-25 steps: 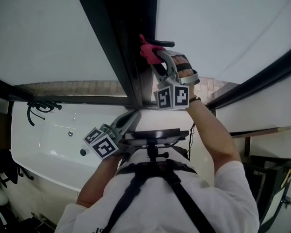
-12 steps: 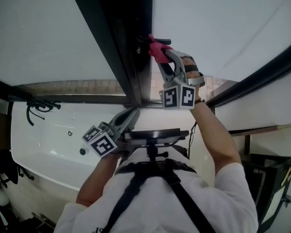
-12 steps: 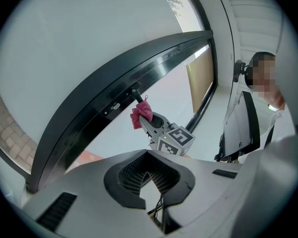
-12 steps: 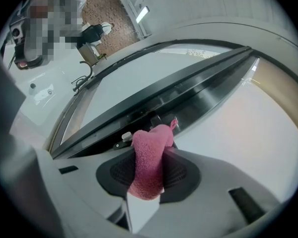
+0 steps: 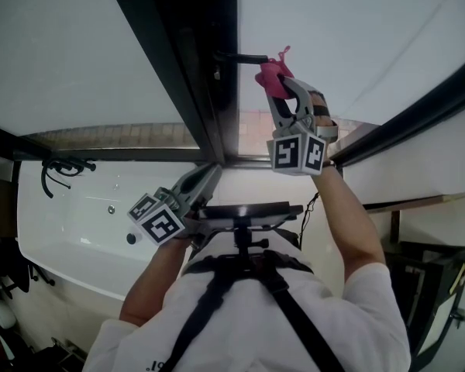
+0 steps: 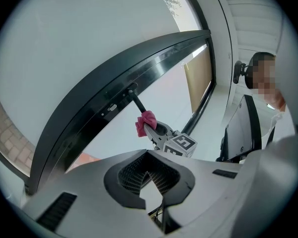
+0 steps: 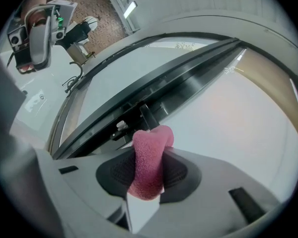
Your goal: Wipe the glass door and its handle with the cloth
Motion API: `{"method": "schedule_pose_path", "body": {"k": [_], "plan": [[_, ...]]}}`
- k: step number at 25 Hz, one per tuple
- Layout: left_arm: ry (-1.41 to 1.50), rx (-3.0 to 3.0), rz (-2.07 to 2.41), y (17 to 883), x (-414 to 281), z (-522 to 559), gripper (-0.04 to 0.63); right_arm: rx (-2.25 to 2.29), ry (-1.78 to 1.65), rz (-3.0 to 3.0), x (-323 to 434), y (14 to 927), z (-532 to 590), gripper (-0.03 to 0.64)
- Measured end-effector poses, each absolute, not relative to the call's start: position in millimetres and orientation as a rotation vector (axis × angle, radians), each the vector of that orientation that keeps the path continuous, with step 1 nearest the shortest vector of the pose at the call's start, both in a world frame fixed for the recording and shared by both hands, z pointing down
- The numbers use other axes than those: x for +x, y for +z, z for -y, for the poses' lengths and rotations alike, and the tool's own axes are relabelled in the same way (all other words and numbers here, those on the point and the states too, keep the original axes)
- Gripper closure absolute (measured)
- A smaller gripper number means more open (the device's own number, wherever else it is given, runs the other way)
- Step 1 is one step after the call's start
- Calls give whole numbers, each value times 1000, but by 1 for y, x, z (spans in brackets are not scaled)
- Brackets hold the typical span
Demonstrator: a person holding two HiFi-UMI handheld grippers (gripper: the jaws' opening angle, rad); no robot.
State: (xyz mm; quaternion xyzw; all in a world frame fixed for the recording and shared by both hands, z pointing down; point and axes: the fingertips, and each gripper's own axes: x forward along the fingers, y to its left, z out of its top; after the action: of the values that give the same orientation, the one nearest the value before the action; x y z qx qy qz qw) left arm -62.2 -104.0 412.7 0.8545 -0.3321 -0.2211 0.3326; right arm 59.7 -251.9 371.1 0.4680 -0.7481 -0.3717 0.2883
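The person wears a white short-sleeved shirt crossed by black harness straps, at 6 o'clock in the head view. The left gripper and right gripper are grey, with dark ribbed pads, each carrying a white marker cube printed with black squares.

Right tongs sit high and ahead of the person, with the cloth between their jaws. I read the cloth as lying against the free end of the handle, which juts rightward from the door frame in front of the glass door. Left tongs sit lower, nearer the person and left of the right pair, tips pointing up toward the foot of the frame, well apart from cloth and handle. The frame runs between two panes, and I place the handle on its right side.
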Motion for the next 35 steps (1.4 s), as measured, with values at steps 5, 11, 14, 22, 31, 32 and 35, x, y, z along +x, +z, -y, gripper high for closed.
{"method": "schedule_pose_path", "body": {"k": [5,11,14,22,31,32,35], "plan": [[-577,2242,875,407,-62,104,607,1335,-891,2051,79,363,243,506],[-587,2261,885,395,-64,111,607,1445,-722,2166,92,352,232,506],[-595,2268,894,388,-63,112,607,1528,-608,2234,97,347,221,506],[-601,2266,920,381,-65,121,607,1537,-459,2315,99,358,203,506],[-571,2322,904,378,-60,127,607,1464,-293,2401,88,380,188,506],[-567,2326,900,379,-60,128,607,1455,-275,2410,85,382,188,506],[-552,2342,892,381,-58,128,607,1438,-227,2429,79,388,188,506]]}}
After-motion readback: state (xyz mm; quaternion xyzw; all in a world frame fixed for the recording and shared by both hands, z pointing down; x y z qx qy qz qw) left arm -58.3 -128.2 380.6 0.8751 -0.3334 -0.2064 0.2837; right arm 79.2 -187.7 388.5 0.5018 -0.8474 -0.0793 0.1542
